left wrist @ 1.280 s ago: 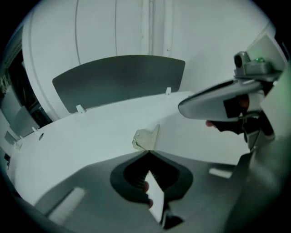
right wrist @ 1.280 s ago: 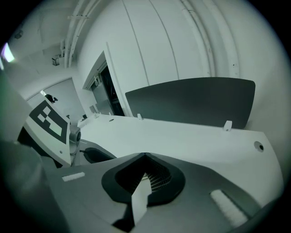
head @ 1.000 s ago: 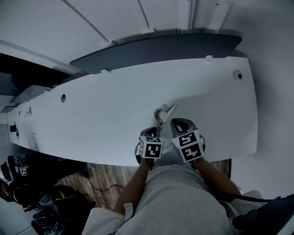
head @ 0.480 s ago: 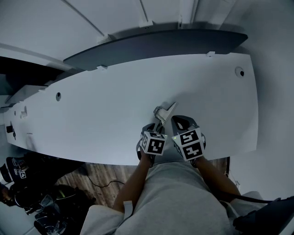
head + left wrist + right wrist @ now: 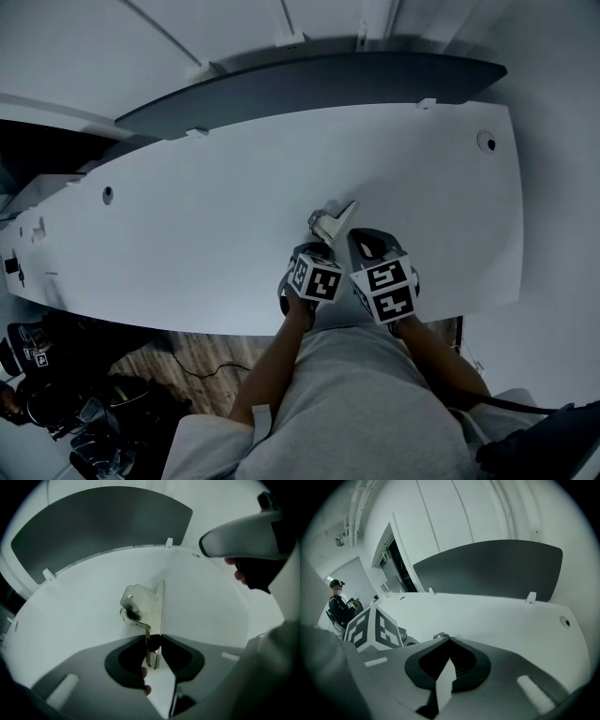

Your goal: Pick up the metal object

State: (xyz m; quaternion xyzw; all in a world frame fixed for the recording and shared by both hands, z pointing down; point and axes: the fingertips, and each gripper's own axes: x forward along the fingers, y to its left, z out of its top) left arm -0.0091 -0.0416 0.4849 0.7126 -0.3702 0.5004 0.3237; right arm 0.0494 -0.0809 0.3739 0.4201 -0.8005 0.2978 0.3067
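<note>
The metal object is a small bent steel bracket lying on the white table, near its front edge. In the left gripper view the bracket stretches away from me, and its near end sits between the jaws. My left gripper is closing, and its dark pads touch the bracket's near end on both sides. Just to the right, my right gripper hovers shut with nothing in it. Its pale body shows at the upper right of the left gripper view.
A dark grey panel stands along the table's far edge. Cable holes dot the tabletop. Dark equipment sits on the wooden floor at the lower left. A person stands far off to the left.
My left gripper has edged forward onto the bracket's near end and turned slightly. The right gripper has stayed about where it was.
</note>
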